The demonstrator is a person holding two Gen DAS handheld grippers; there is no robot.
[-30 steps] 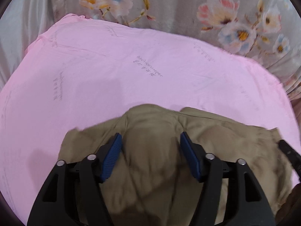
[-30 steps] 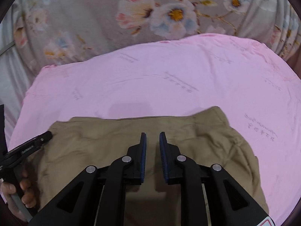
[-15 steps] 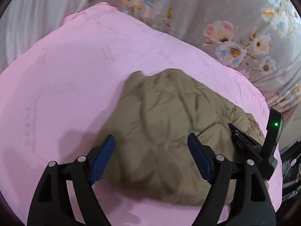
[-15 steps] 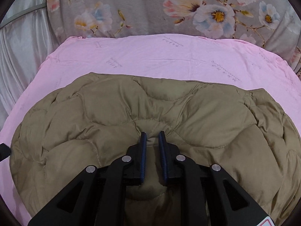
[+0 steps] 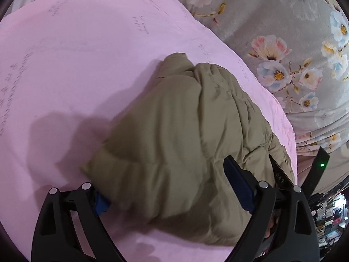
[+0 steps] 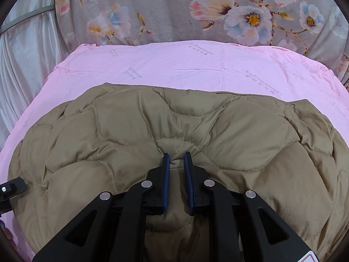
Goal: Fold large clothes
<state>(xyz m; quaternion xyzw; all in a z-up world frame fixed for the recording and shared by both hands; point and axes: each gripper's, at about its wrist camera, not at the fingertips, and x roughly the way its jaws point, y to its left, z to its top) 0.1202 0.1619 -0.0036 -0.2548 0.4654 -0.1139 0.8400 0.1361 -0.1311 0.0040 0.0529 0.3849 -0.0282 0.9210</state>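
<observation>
A khaki quilted jacket (image 5: 181,131) lies folded into a bundle on the pink sheet (image 5: 65,65). My left gripper (image 5: 170,187) is open wide, its fingers straddling the near end of the bundle, and the left pad is partly hidden by fabric. In the right wrist view the jacket (image 6: 196,126) spreads across the frame. My right gripper (image 6: 176,166) is shut on a fold of the jacket, with fabric pinched between the blue pads. The right gripper's body also shows at the right edge of the left wrist view (image 5: 314,170).
The pink sheet (image 6: 196,65) covers a bed. A grey floral bedspread (image 6: 218,11) lies beyond it. A pale curtain (image 6: 26,54) hangs at the left. Cluttered shelves (image 5: 329,218) show past the bed's right edge.
The left gripper opened wider, swung left and came down over the bundle's end. The jacket went from flat to a puffed fold. The right gripper stayed shut on the fabric.
</observation>
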